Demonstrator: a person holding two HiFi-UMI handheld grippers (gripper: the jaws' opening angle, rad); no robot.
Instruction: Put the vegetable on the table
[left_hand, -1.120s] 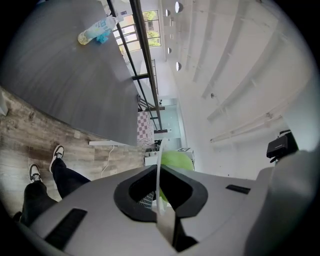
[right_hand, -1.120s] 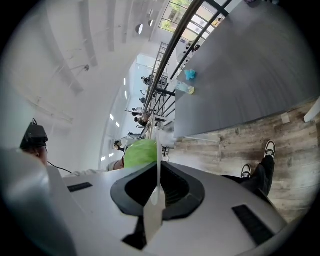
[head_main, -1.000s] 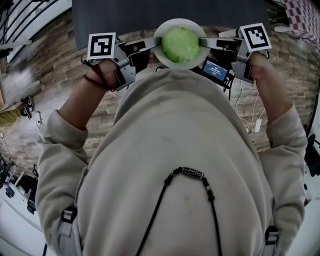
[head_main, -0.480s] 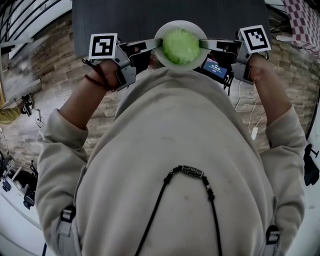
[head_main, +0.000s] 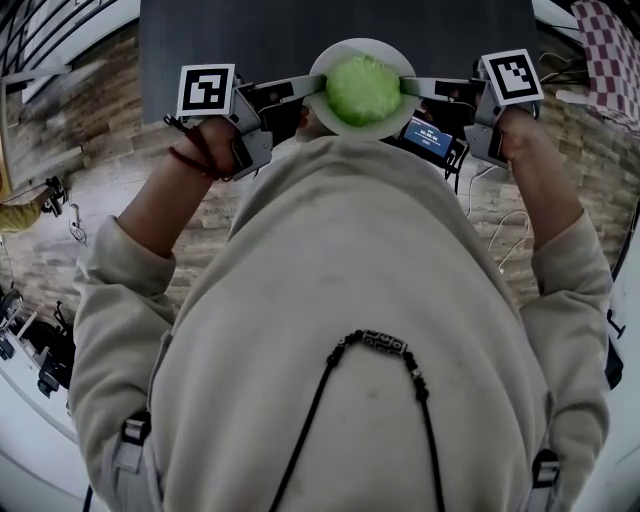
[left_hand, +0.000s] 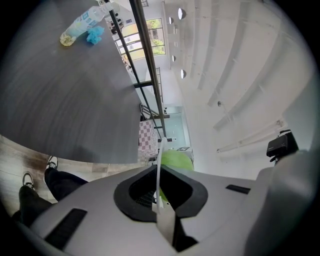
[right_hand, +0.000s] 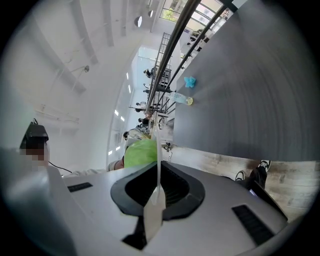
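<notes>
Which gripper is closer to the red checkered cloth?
Right. The right gripper pinches the plate rim on the side facing the checkered cloth; the left gripper pinches the opposite rim, farther away.

Dark grey table (head_main: 250, 40) — pale plank floor (head_main: 90, 200) beneath.

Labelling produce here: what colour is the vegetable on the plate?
The vegetable on the white plate is light green; head view shows it best.
</notes>
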